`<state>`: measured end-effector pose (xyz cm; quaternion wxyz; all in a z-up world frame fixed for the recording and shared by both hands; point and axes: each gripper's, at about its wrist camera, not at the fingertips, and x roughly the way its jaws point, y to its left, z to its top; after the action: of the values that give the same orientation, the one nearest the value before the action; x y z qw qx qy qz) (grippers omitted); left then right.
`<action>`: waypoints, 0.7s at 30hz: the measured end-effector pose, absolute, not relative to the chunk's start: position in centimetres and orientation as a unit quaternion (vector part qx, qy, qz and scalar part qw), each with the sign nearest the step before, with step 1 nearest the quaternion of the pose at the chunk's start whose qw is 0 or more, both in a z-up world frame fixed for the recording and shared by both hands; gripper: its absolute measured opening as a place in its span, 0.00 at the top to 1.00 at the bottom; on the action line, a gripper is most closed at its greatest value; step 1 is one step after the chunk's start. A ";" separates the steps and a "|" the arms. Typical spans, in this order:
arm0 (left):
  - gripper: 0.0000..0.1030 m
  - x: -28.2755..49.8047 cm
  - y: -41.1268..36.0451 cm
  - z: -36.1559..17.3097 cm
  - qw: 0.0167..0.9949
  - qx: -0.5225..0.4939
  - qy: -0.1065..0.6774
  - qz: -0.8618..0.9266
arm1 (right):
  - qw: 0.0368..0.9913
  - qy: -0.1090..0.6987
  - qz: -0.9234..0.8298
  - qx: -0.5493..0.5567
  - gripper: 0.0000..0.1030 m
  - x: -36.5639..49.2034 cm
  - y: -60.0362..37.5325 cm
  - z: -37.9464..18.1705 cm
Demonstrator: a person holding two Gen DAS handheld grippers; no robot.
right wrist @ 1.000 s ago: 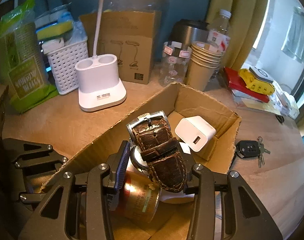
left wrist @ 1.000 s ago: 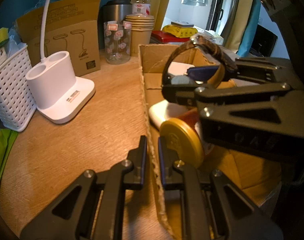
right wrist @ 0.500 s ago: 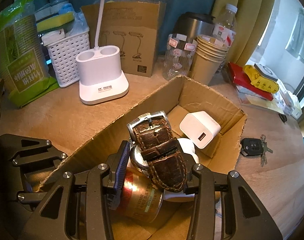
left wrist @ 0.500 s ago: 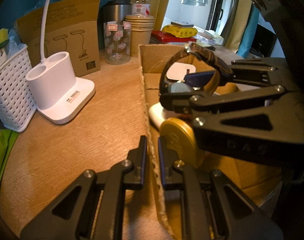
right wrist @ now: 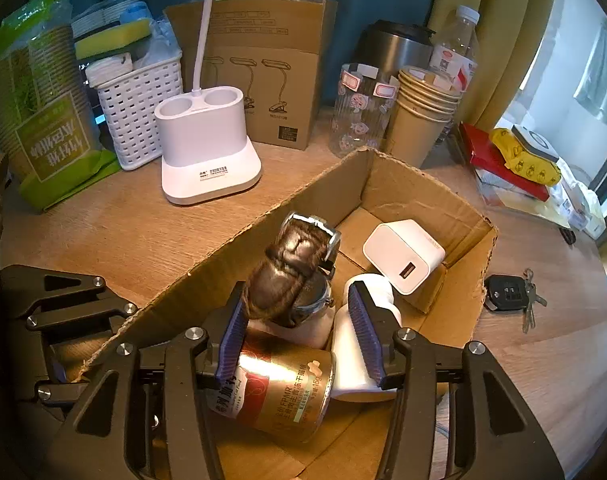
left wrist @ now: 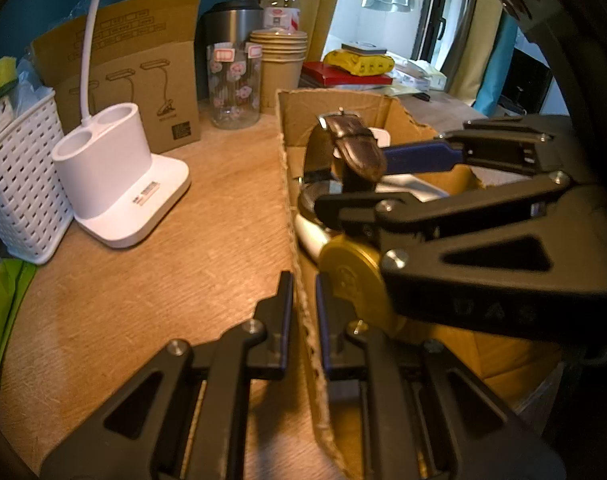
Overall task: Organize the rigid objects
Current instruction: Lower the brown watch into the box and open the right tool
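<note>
Watch let go over the cardboard box [right wrist: 415, 196].

The right claw [right wrist: 299, 336], pitched steeply down into the box, has just been opening; the brown-strapped watch [right wrist: 291, 276] leans on its left pad, free of the right one, atop the gold can [right wrist: 279, 392] and white bottle [right wrist: 355, 360]. It may roll off or snag the pad on withdrawal. The left claw [left wrist: 303, 300] pinches the box wall shut, steadying it on the table [left wrist: 143, 280].

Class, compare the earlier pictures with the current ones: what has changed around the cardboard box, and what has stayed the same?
The right gripper has just been opening its jaws, letting go of the brown-strapped watch, which has tipped left and settled on the items in the cardboard box. The left gripper stays shut on the box wall; the gold can, white charger and desk items are unmoved.
</note>
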<state>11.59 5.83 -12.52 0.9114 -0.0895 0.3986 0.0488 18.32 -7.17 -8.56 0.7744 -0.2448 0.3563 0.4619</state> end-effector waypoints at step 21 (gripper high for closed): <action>0.88 11.6 5.8 -12.6 0.911 -0.090 0.398 0.049 | 0.804 0.340 0.440 -0.209 0.41 19.3 -10.0 -6.9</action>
<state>11.58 5.76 -12.61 0.9115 -0.0896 0.3984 0.0491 19.29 -9.99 -6.94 0.8043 -0.2090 0.3403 0.4400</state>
